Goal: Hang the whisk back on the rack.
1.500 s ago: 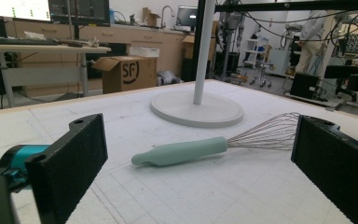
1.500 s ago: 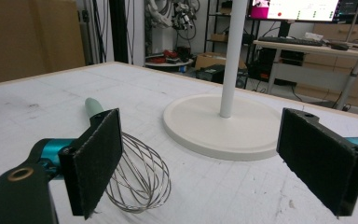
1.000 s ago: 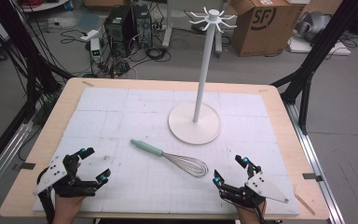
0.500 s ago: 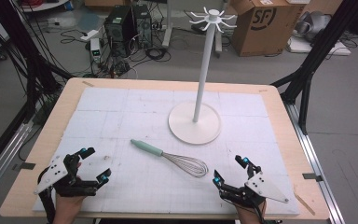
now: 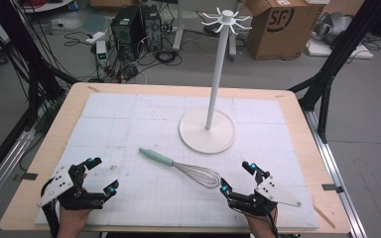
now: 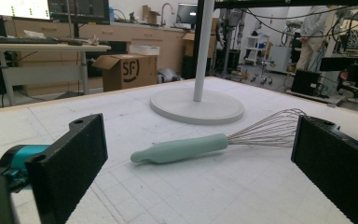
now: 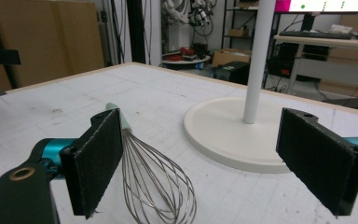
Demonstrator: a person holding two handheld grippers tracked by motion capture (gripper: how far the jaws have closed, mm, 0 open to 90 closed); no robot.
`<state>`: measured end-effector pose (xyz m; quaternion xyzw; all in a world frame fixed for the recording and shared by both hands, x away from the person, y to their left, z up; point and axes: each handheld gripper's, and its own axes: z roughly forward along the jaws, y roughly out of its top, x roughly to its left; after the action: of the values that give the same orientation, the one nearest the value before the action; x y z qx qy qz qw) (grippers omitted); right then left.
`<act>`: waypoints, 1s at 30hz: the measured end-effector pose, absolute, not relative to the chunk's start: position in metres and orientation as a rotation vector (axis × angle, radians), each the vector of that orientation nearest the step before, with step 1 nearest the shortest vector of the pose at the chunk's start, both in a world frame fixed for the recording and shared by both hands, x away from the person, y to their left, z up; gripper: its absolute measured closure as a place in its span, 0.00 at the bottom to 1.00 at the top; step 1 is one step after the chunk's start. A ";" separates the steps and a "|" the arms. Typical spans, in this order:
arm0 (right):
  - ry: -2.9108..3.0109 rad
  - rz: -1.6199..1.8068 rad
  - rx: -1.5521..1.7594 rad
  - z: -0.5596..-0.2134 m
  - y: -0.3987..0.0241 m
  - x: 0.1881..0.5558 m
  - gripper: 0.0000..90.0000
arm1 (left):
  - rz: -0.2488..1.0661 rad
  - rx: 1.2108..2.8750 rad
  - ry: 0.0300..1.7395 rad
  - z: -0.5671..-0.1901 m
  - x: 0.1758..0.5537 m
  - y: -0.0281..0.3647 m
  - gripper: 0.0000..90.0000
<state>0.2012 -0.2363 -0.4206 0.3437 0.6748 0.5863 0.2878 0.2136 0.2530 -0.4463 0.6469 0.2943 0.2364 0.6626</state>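
Observation:
A whisk (image 5: 181, 167) with a mint-green handle and wire head lies flat on the white mat, handle to the left. In the left gripper view the whisk (image 6: 200, 144) lies ahead between the wide-apart jaws. In the right gripper view the whisk (image 7: 154, 179) has its wire head close, near the left jaw. A white stand (image 5: 208, 126) with a round base, tall pole and hooked top rises behind it. My left gripper (image 5: 102, 174) rests open at the front left. My right gripper (image 5: 236, 176) rests open at the front right, just right of the wire head. Neither holds anything.
The white gridded mat (image 5: 129, 124) covers a wooden table (image 5: 69, 106). On the floor beyond it are a cardboard box (image 5: 278, 25), computer towers (image 5: 129, 25) and cables. Black frame legs (image 5: 327, 74) stand at the table's sides.

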 end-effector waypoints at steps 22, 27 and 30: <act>2.139 1.484 0.801 -0.396 -0.181 0.254 0.16 | 0.535 1.447 0.667 -0.446 0.215 0.254 0.04; 2.246 1.450 0.772 -0.392 -0.162 0.271 0.16 | 0.535 1.442 0.666 -0.446 0.214 0.256 0.04; 2.300 1.440 0.785 -0.391 -0.153 0.280 0.16 | 0.531 1.442 0.665 -0.445 0.214 0.256 0.04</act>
<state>0.2798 -0.1532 -0.3911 0.2744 0.8041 0.5033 0.1578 0.2138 0.2563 -0.4455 0.6398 0.2951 0.2353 0.6695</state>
